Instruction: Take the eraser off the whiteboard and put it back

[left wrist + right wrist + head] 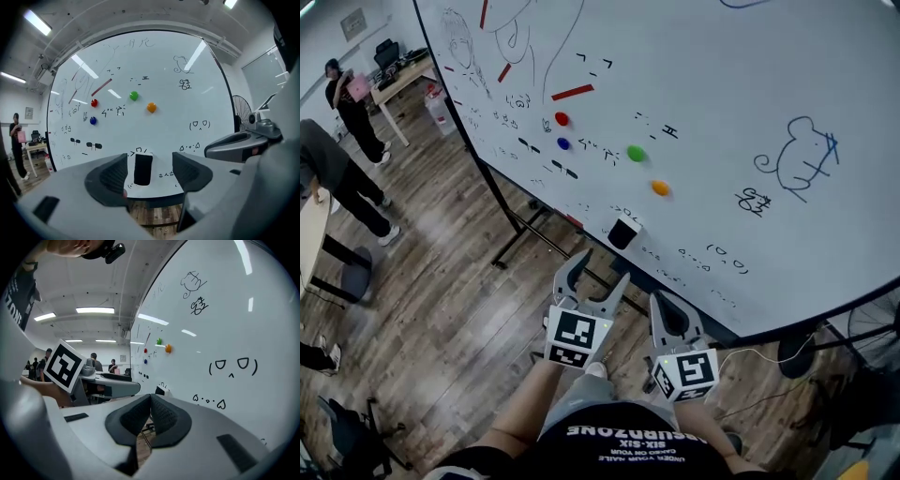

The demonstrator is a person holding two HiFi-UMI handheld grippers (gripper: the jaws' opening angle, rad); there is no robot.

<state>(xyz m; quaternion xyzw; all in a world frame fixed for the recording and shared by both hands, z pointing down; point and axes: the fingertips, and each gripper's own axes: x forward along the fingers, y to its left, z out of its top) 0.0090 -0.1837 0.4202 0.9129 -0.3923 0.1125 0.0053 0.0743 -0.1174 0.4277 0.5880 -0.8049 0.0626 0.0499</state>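
A small black eraser point(623, 232) sticks to the lower part of the whiteboard point(722, 94), near its bottom edge. My left gripper point(602, 272) points at it from just below and stands open, short of the eraser. In the left gripper view the eraser point(143, 168) shows between the two spread pads, apart from both, with the left gripper point(150, 158) empty. My right gripper point(662, 302) hangs to the right of the left one, shut and empty. In the right gripper view its pads meet at the right gripper point(150, 398), and the eraser point(160, 391) is small and far ahead on the whiteboard point(225, 324).
Red point(562, 119), blue point(563, 143), green point(636, 153) and orange point(660, 187) magnets dot the board among marker drawings. The board's black stand point(511, 234) rests on the wooden floor. People point(352, 108) and a table point(398, 80) are far left; a fan point(872, 328) stands at right.
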